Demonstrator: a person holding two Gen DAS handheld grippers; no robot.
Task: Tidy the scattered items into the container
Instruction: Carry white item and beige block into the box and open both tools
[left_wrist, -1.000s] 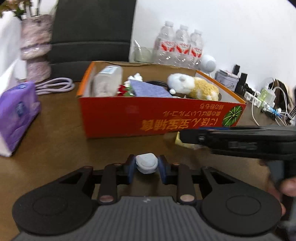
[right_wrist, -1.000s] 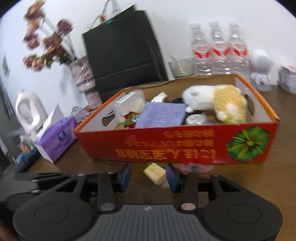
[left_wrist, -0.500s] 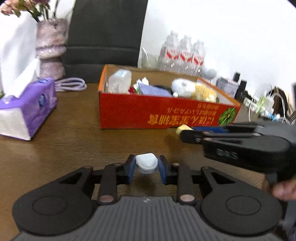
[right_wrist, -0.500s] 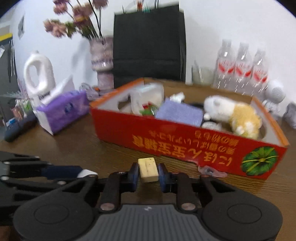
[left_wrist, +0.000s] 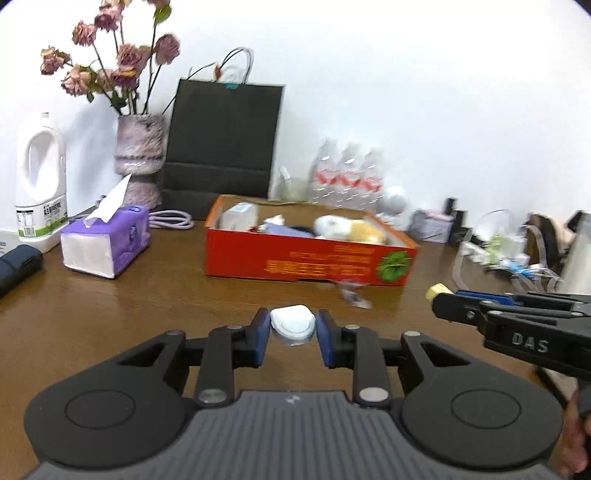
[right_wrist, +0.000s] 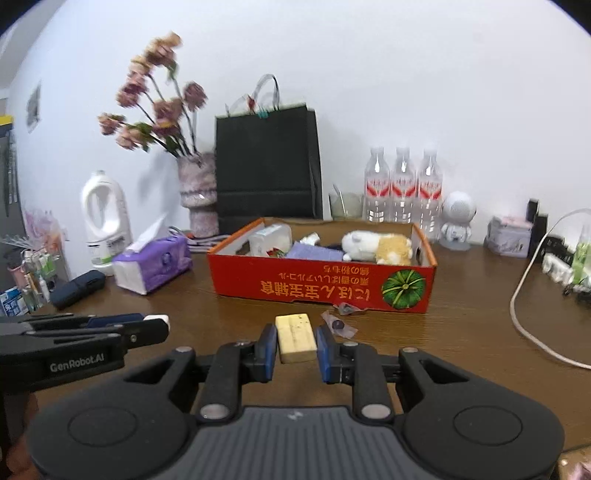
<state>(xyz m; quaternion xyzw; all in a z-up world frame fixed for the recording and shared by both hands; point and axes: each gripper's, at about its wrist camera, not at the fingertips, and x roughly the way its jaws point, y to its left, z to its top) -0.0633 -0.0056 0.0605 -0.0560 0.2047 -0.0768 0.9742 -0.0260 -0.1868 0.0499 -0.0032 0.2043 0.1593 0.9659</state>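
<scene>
My left gripper (left_wrist: 291, 334) is shut on a small white rounded case (left_wrist: 293, 325) and holds it above the table, well in front of the red cardboard box (left_wrist: 306, 264). My right gripper (right_wrist: 295, 341) is shut on a pale yellow block (right_wrist: 296, 338), also in front of the box (right_wrist: 321, 286). The box holds a plush toy (right_wrist: 376, 245), a purple cloth (right_wrist: 314, 253) and a clear bottle (right_wrist: 269, 238). Each gripper shows in the other's view: the right one (left_wrist: 437, 293) at the right, the left one (right_wrist: 159, 323) at the left.
Crumpled wrappers (right_wrist: 341, 326) lie on the table by the box's front. A purple tissue box (right_wrist: 153, 264), a dark case (right_wrist: 77, 282) and a white jug (right_wrist: 105, 218) stand at left. A vase (right_wrist: 197, 194), black bag (right_wrist: 267, 168) and water bottles (right_wrist: 402, 184) line the back. A cable (right_wrist: 532, 328) runs at right.
Both grippers have pulled back and risen away from the box with their items held. The box now looks smaller and farther, and more of the room shows.
</scene>
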